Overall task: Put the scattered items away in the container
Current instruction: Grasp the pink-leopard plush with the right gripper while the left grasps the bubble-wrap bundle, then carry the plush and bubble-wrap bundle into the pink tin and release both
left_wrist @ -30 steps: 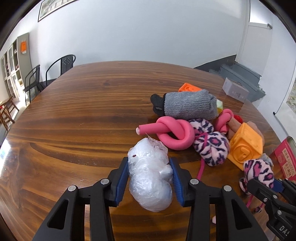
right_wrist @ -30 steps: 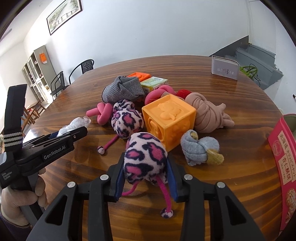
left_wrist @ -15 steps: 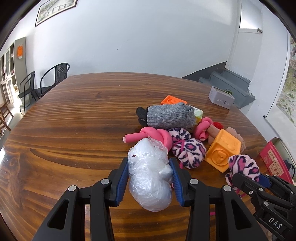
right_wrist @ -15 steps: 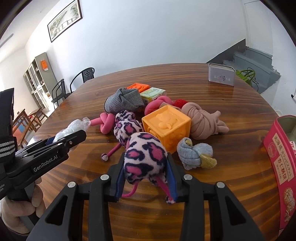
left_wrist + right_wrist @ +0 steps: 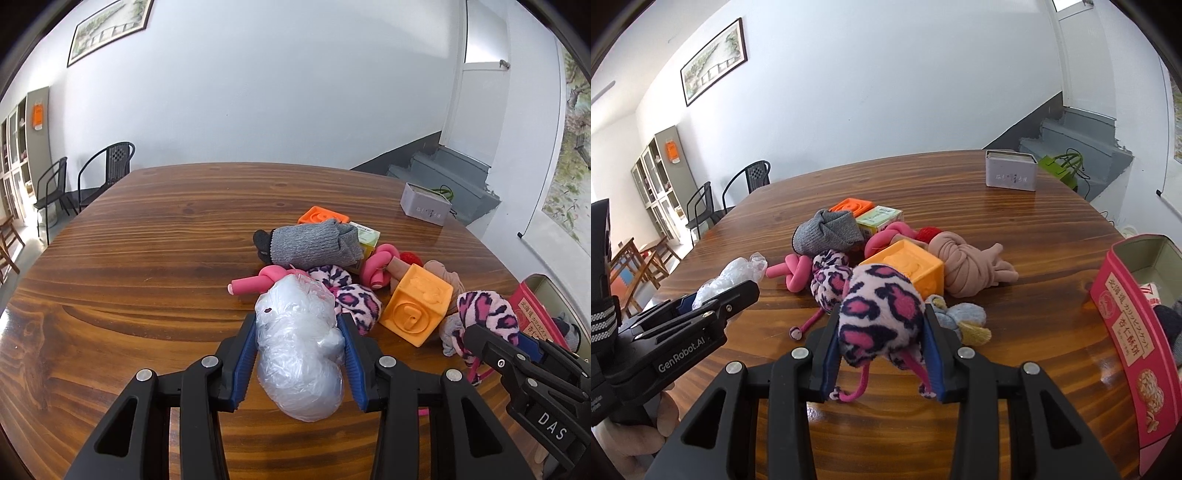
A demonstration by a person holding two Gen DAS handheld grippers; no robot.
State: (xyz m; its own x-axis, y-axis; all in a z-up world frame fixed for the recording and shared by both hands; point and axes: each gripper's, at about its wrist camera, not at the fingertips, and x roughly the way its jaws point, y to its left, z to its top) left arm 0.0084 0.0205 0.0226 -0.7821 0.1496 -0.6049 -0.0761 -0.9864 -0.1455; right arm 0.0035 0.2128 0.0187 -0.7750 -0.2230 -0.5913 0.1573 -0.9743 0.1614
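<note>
My left gripper (image 5: 298, 328) is shut on a crumpled clear plastic bag (image 5: 299, 350), held above the wooden table (image 5: 147, 258). A pink leopard-print plush ball (image 5: 881, 314) with dangling cords sits between the blue pads of my right gripper (image 5: 882, 328), which is shut on it. The red biscuit tin (image 5: 1126, 332) stands open at the right edge with a few things inside. Left in the pile are an orange cube (image 5: 908, 266), a second leopard ball (image 5: 829, 277), a pink knotted tube (image 5: 794, 271), a grey sock roll (image 5: 827, 230) and a beige knotted cloth (image 5: 964, 264).
A small grey tin (image 5: 1010, 175) stands at the far right of the table. An orange tray (image 5: 851, 204), a green carton (image 5: 879, 218) and a blue-grey sock ball (image 5: 964, 317) also lie in the pile. Chairs (image 5: 107, 173) stand beyond the far left edge.
Both grippers have risen with their loads; the pile looks smaller and farther. The red tin has come further into view on the right.
</note>
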